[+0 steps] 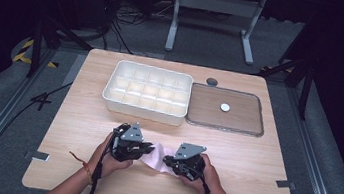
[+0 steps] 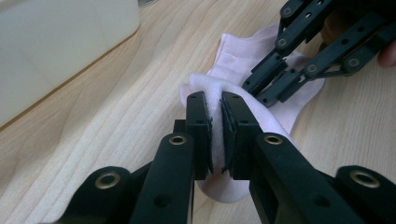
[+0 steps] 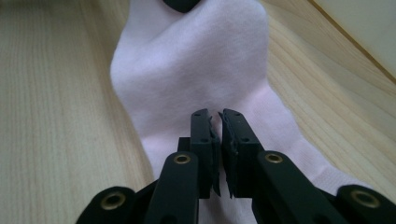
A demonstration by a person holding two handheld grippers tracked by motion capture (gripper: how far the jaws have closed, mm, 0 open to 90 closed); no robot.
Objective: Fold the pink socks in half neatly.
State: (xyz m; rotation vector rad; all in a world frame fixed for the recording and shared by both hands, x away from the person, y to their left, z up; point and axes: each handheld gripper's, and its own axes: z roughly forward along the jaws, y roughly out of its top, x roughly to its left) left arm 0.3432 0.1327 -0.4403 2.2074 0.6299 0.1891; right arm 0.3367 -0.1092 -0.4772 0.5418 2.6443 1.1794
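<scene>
A pale pink sock (image 1: 160, 156) lies on the wooden table near its front edge, between my two grippers. My left gripper (image 1: 147, 150) is shut on one end of the sock (image 2: 243, 51); in the left gripper view (image 2: 215, 105) the fabric bulges up between the jaws. My right gripper (image 1: 169, 161) comes in from the other side, and its jaws (image 3: 217, 116) are closed to a thin slit on the sock (image 3: 187, 60). In the left gripper view the right gripper (image 2: 254, 91) presses on the sock just beyond my left jaws.
A white box with several compartments (image 1: 143, 112) stands behind the grippers. To its right lies a flat clear tray (image 1: 205, 114) with a small white disc (image 1: 225, 107) on it. A dark round object (image 1: 212, 81) sits behind the tray. Bare tabletop (image 1: 262, 159) lies to the right.
</scene>
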